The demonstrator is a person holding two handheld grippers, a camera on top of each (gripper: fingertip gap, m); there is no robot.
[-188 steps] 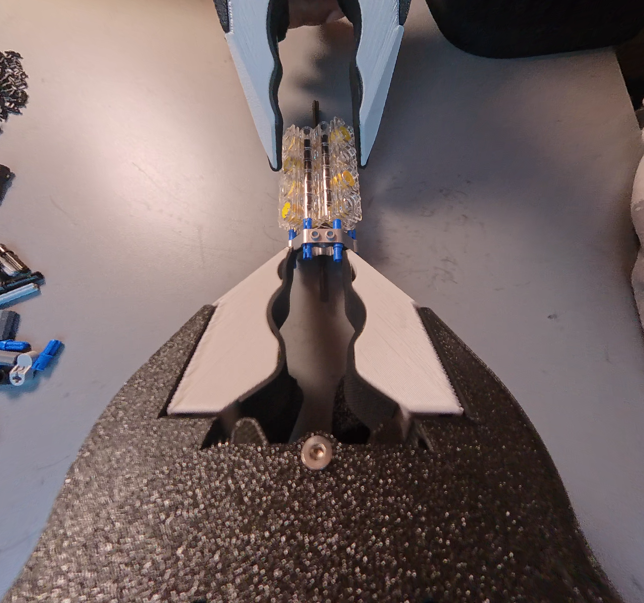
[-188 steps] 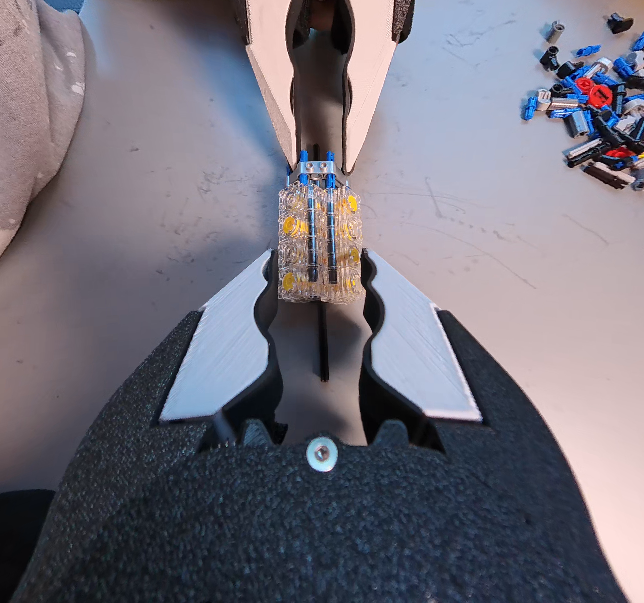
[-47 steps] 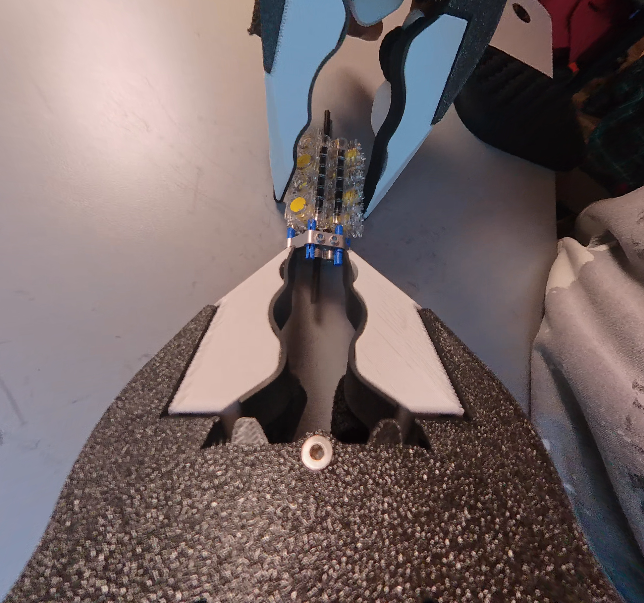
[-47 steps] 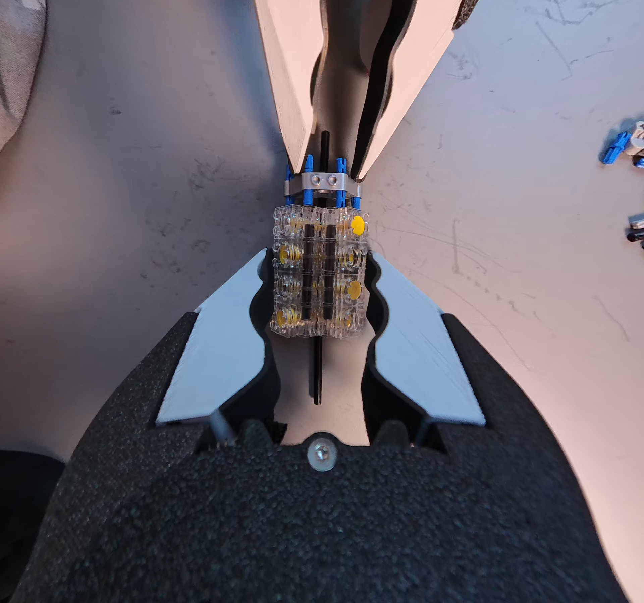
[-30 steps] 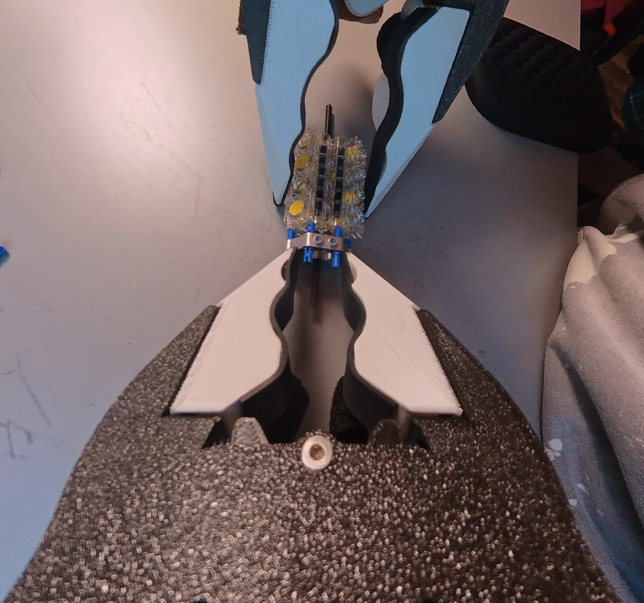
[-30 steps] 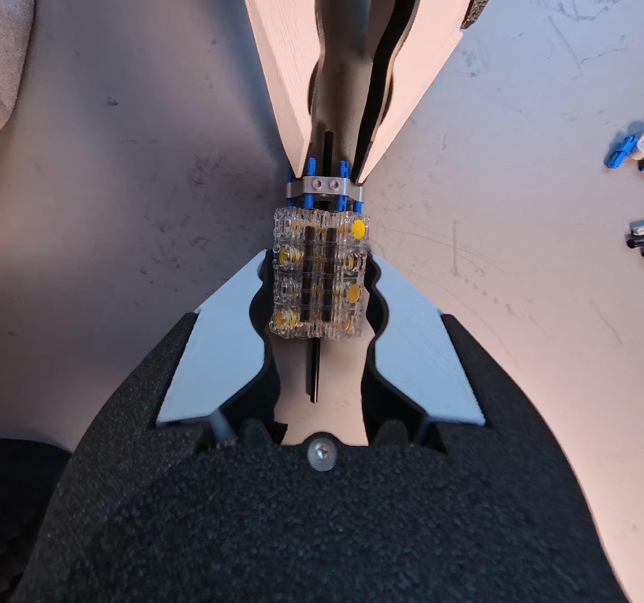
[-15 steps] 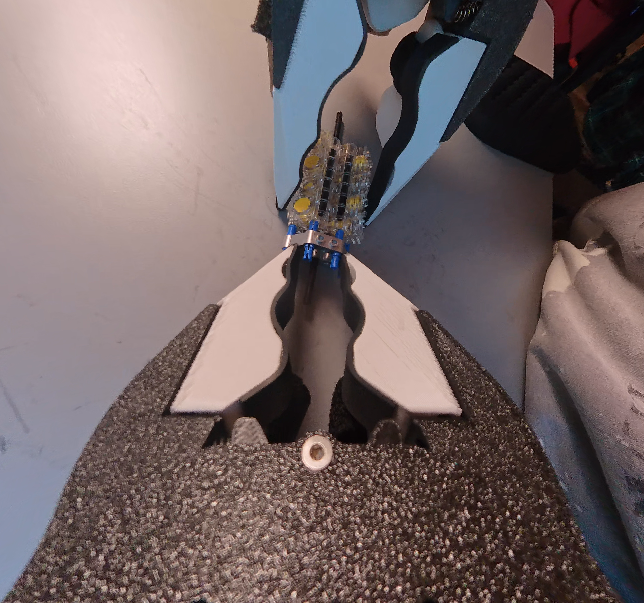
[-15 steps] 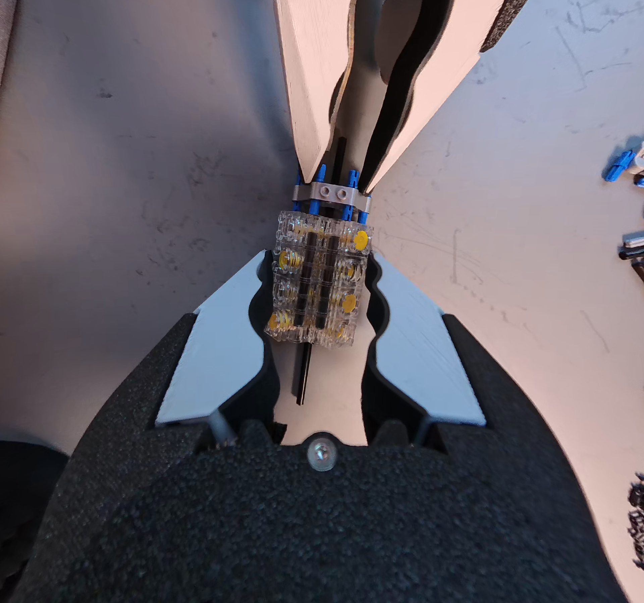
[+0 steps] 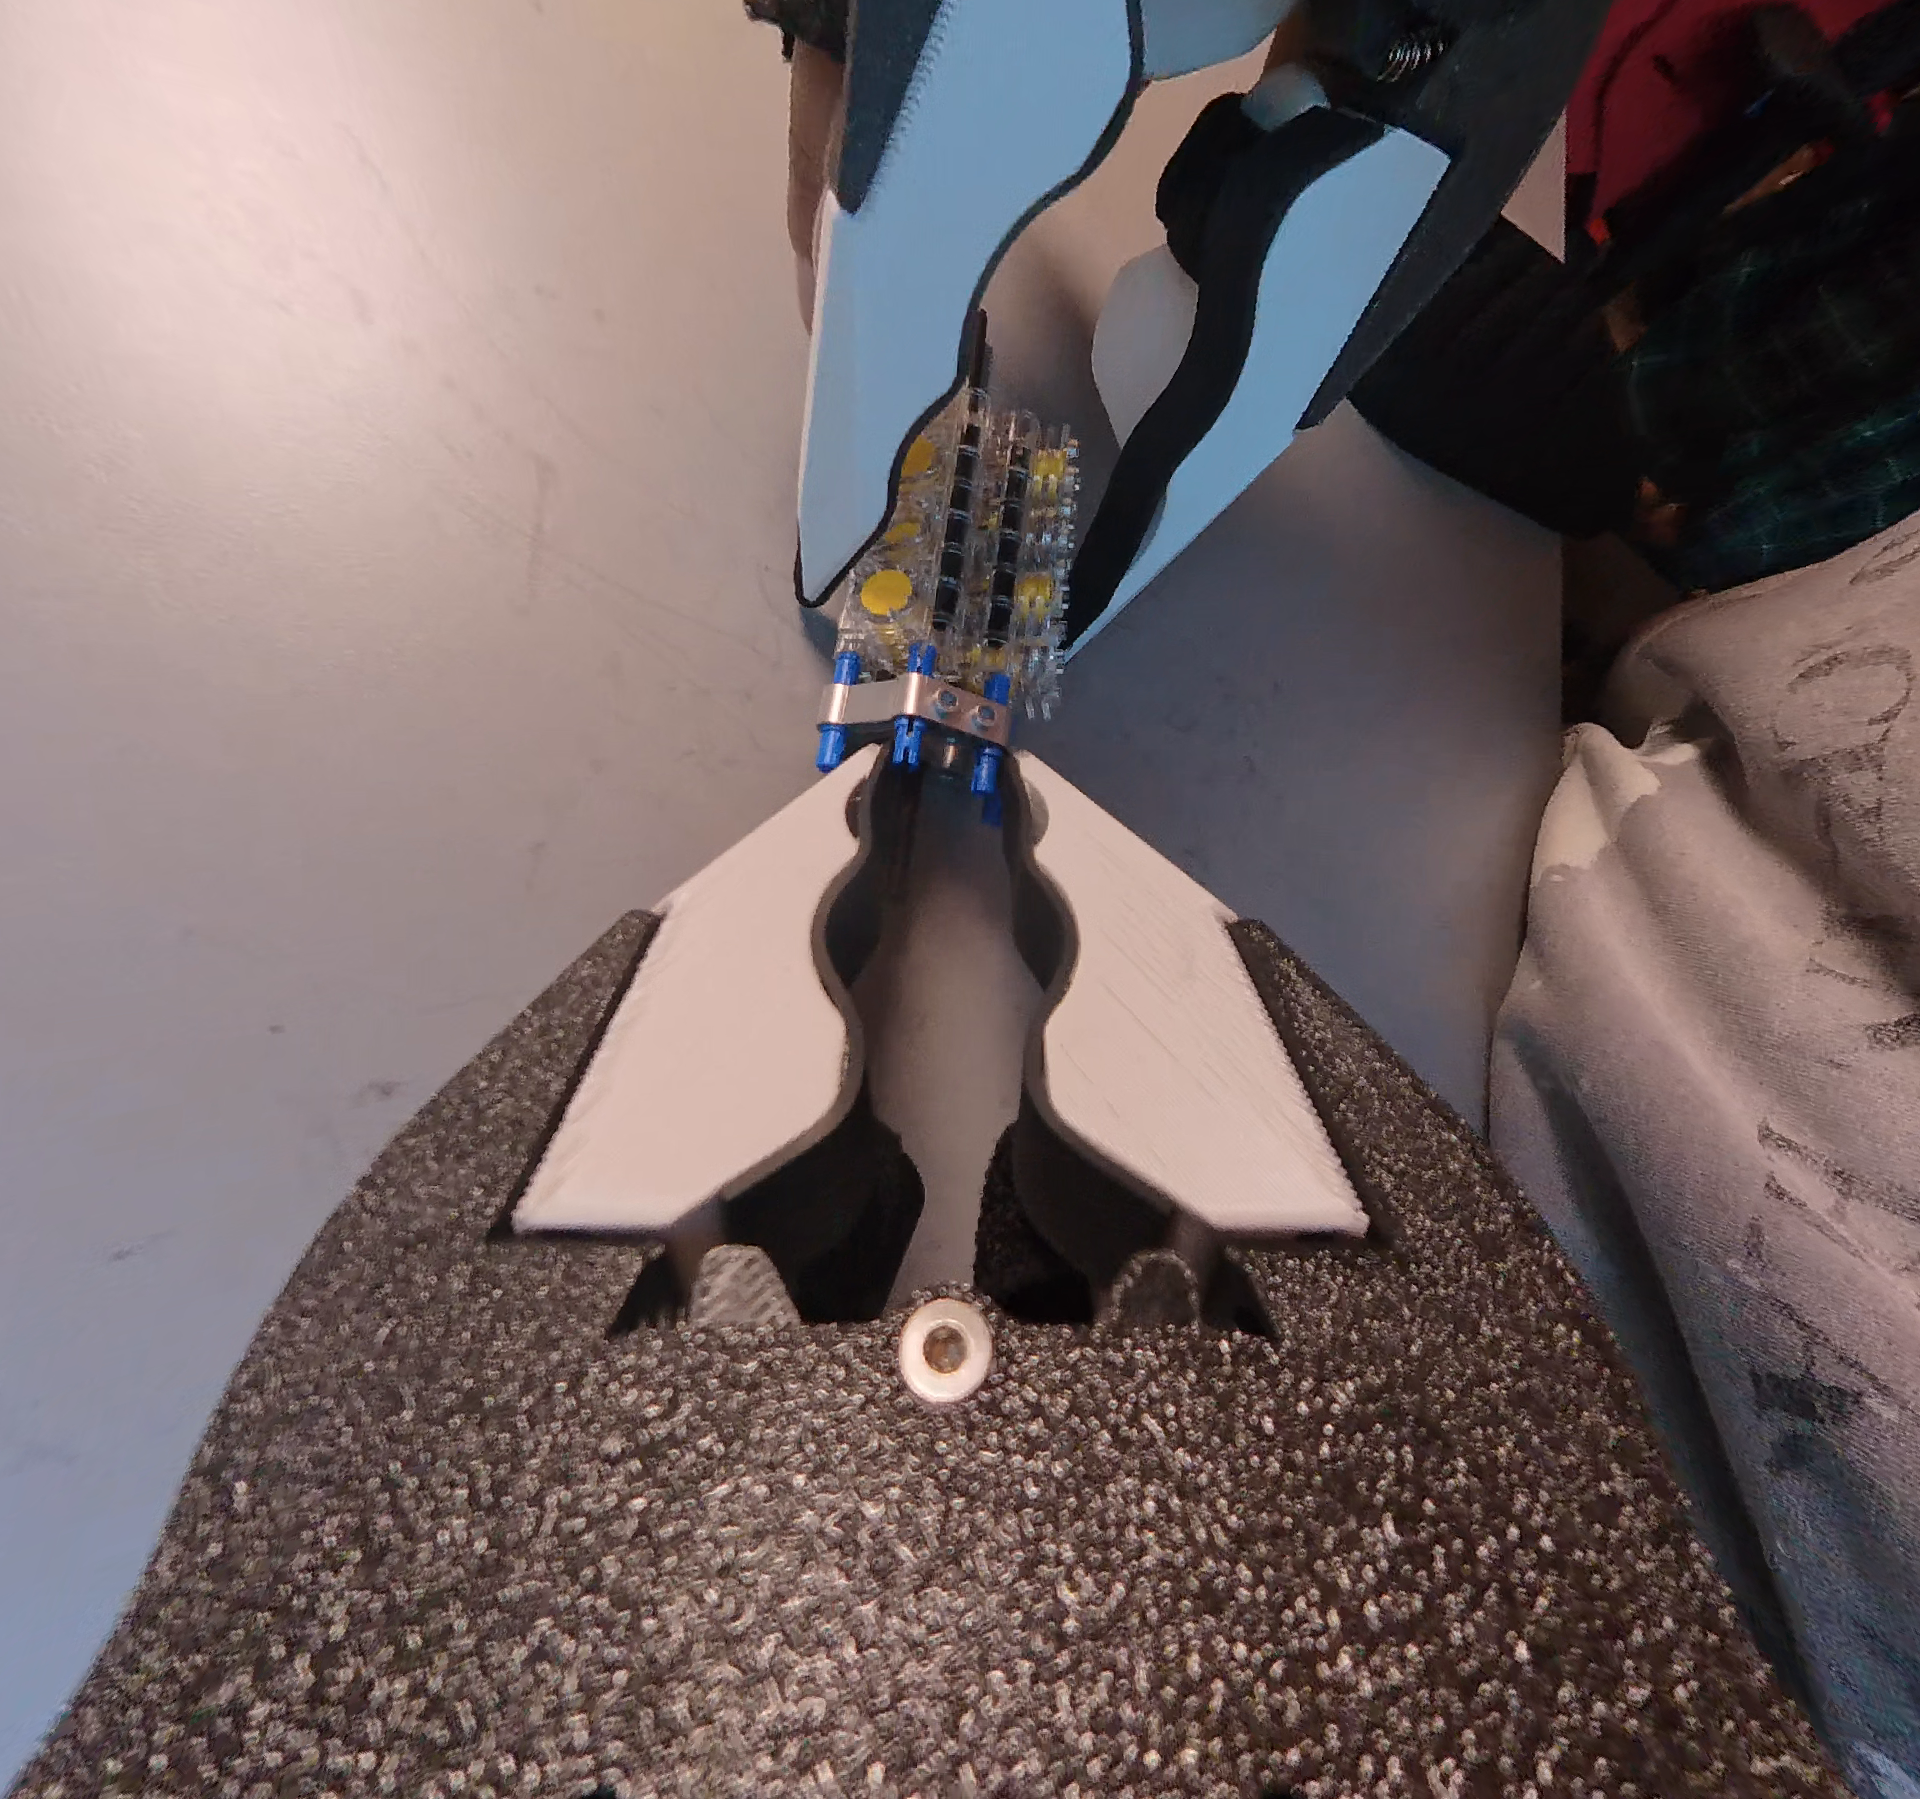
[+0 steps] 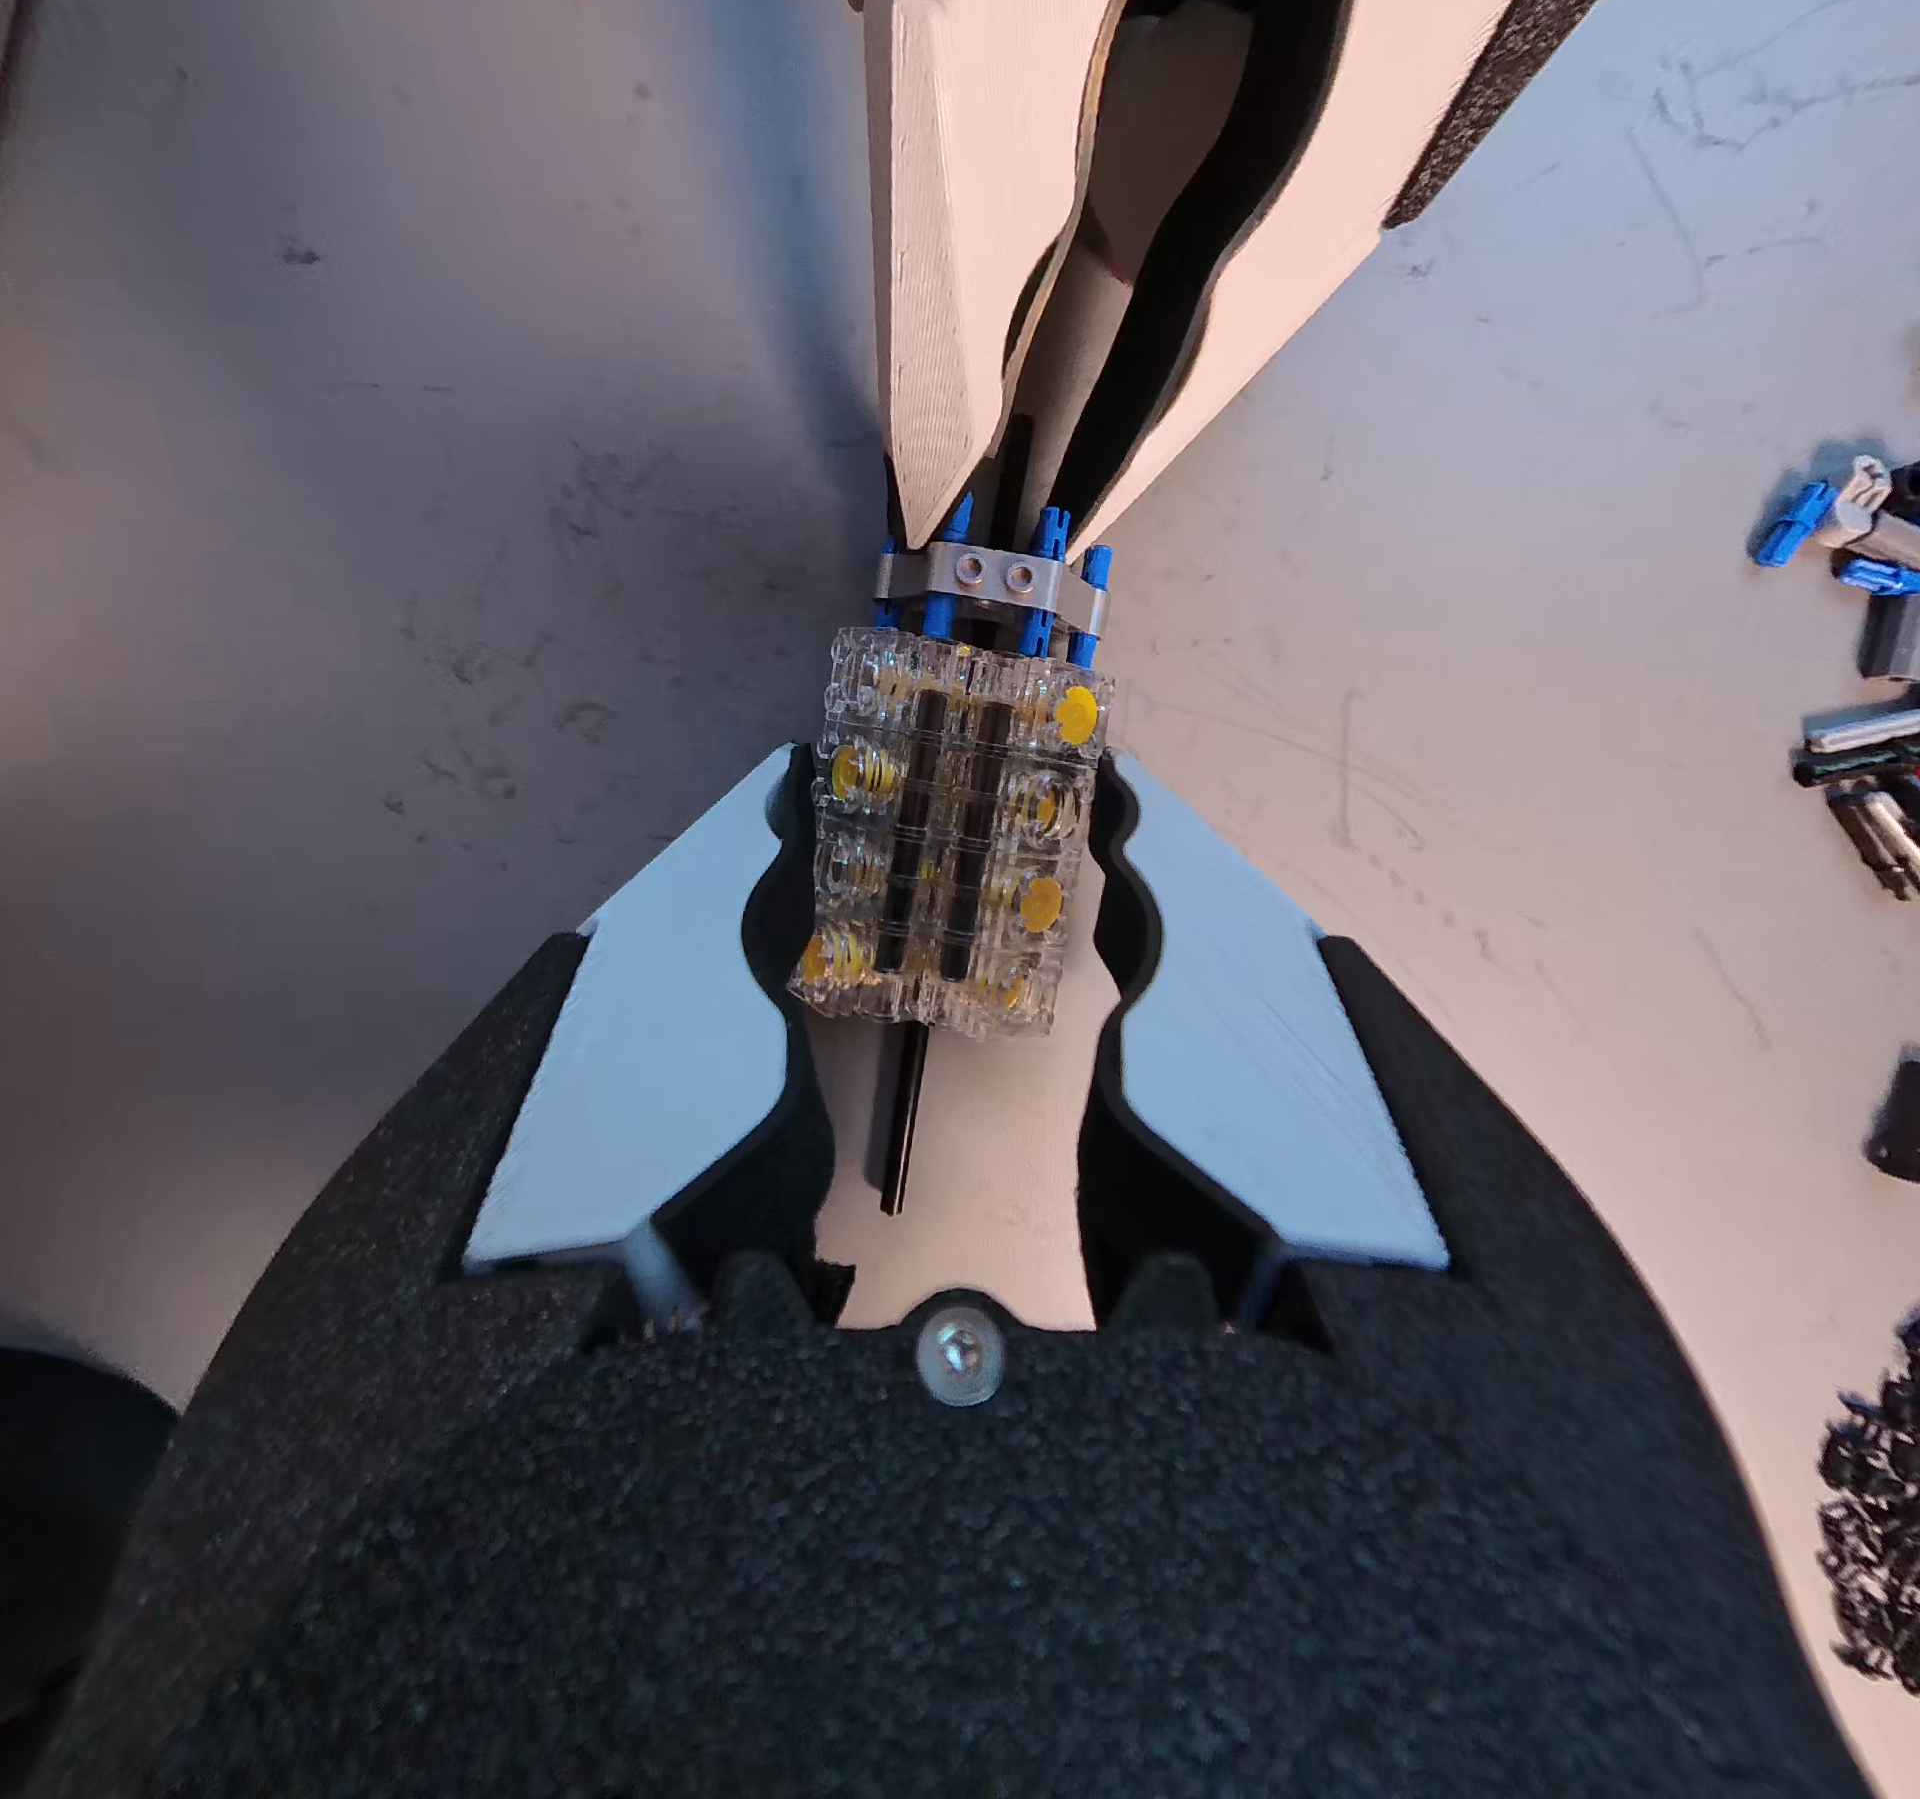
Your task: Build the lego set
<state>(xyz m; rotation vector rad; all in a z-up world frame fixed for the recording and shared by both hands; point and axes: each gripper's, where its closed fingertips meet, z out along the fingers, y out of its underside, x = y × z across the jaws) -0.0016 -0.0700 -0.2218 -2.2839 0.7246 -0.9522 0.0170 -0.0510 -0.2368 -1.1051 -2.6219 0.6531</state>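
Both grippers clamp one clear brick assembly point(image 10: 951, 856) above the grey table point(image 10: 416, 399): right gripper point(image 10: 945, 866) squeezes its transparent block, left gripper point(image 9: 940, 773) pinches the grey-and-blue end. Loose parts point(image 10: 1860, 689) lie right of the assembly.

- The right gripper point(image 10: 940, 876) has its two fingers point(image 10: 665, 1001) pressed on both sides of a clear block assembly point(image 10: 951, 845) with yellow dots and two black rods inside.
- A thin black axle point(image 10: 902, 1126) comes out of the block, toward the camera.
- At the far end, a grey beam point(image 10: 992, 577) with blue pins meets the tips of the left gripper point(image 10: 992, 528), which are nearly together around it.
- Loose blue, grey and black parts point(image 10: 1860, 669) lie on the bench point(image 10: 1455, 523) to the right.
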